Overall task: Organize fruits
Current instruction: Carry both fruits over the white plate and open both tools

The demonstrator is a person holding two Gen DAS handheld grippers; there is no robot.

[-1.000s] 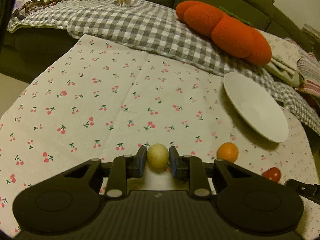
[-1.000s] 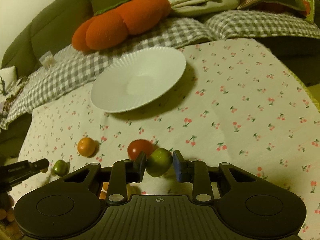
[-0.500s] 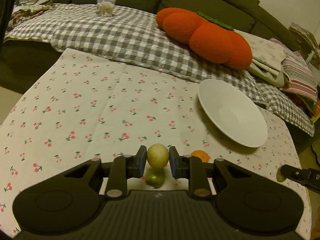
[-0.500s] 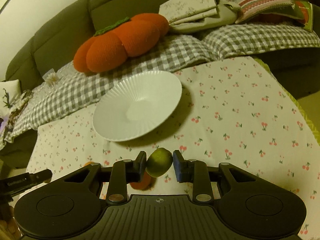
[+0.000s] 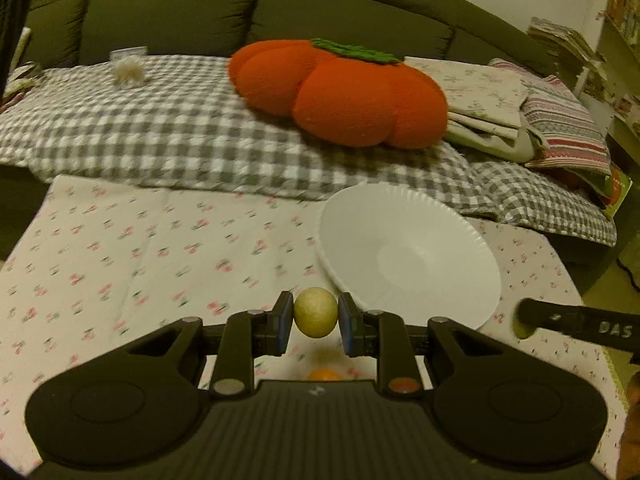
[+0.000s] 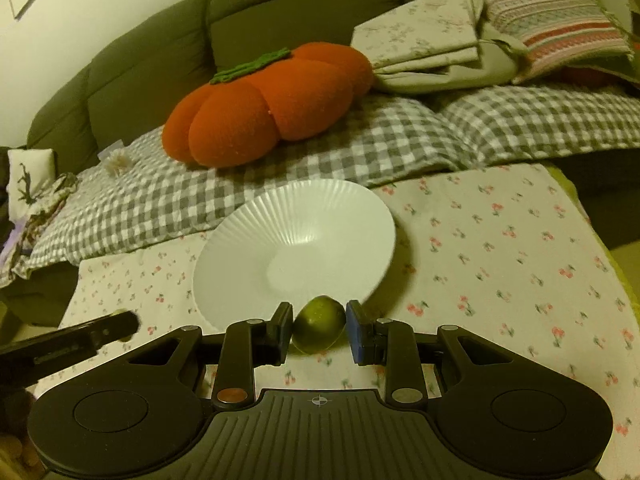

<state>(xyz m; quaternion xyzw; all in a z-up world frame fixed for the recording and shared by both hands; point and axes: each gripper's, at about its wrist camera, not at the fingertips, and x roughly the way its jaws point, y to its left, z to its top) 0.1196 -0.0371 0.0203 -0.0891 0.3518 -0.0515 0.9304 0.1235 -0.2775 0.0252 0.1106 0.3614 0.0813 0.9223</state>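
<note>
Fruits are riding in both tongs: I am gripping a yellow fruit [image 5: 315, 312] in the left tongs [image 5: 315, 322] and a green fruit [image 6: 319, 325] in the right tongs [image 6: 319, 330]. The white plate [image 6: 240, 248] is sitting straight ahead of the right tongs, its near rim just past them; from the left it is lying ahead and rightward, so the right is nearer. An orange fruit [image 5: 323, 374] is waiting on the table [image 5: 120, 248] below.

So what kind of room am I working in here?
Most likely a home living room: a dark green sofa behind, a pumpkin-shaped cushion on a gingham blanket, and a cherry-print tablecloth.
</note>
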